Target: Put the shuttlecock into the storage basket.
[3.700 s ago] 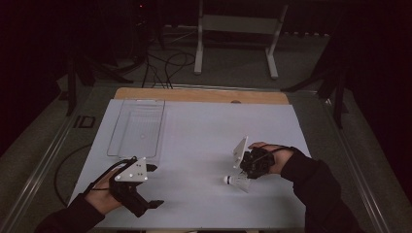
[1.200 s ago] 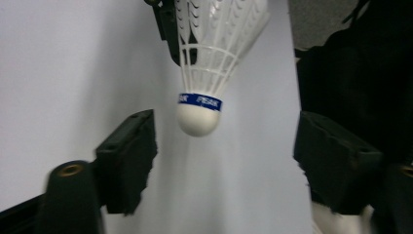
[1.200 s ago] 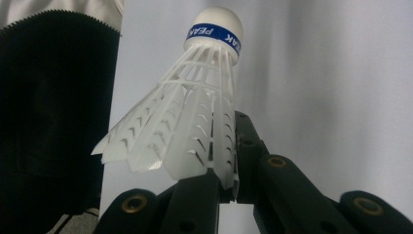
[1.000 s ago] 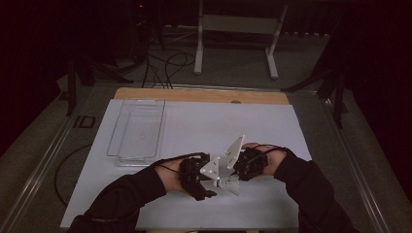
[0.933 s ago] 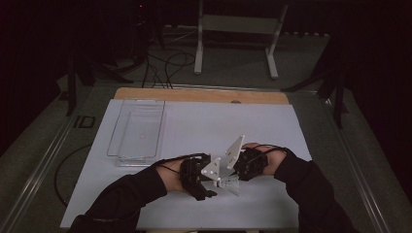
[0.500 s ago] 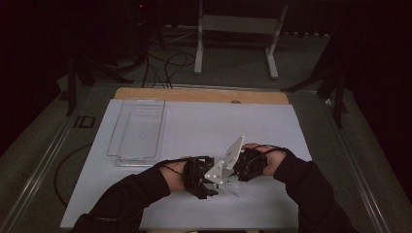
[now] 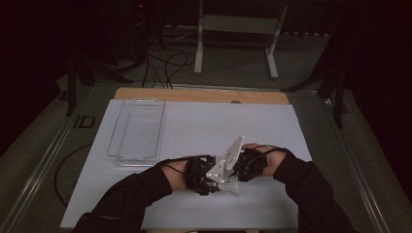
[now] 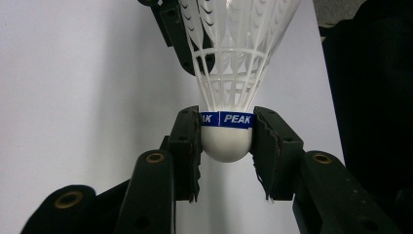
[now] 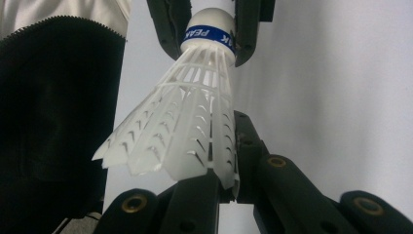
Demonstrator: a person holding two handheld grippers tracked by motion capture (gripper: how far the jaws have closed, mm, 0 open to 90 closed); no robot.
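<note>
The white table (image 7: 145, 204) lies bare around the two grippers, which meet near its front edge, right of and nearer the person than the clear tray (image 7: 137, 130). The tray sits well apart from them toward the table's back-left, with open surface between it and the hands and more to the right of them.

The left gripper (image 8: 226, 141) has its jaws drawn narrow onto the white shuttlecock (image 8: 229, 78), pressing both sides of the rounded cork at the blue PEAK band (image 8: 227, 118).

The right gripper (image 9: 226, 170) faces it from the skirt end; its jaws stand narrowly apart, flanking and touching the flared skirt's rim, but a firm clamp cannot be told.
</note>
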